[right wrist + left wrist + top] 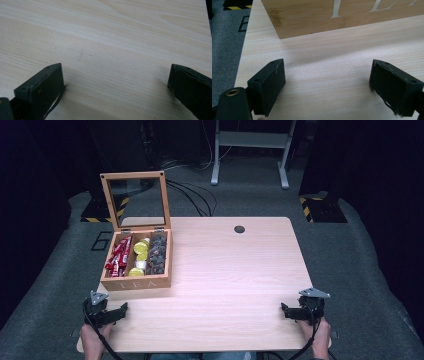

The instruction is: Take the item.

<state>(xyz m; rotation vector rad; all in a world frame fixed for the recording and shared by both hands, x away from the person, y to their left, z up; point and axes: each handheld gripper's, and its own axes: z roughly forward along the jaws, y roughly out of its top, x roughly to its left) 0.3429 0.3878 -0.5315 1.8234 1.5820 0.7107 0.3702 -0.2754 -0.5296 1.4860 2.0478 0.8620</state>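
Note:
A wooden tea box (136,282) marked TEA stands at the table's left side with its glass lid (134,200) raised upright. Its compartments hold red packets (118,256), yellow round capsules (140,249) and dark wrapped pieces (157,254). My left gripper (116,312) rests near the front left corner, just in front of the box, open with nothing between its jaws. In the left gripper view the box front (342,15) is close ahead of the left gripper (328,82). My right gripper (290,312) sits near the front right edge, open over bare wood (115,85).
The light wood table (230,270) has a round cable hole (239,229) at the back. Grey carpet surrounds it, with cables and a white stand's legs (250,150) behind.

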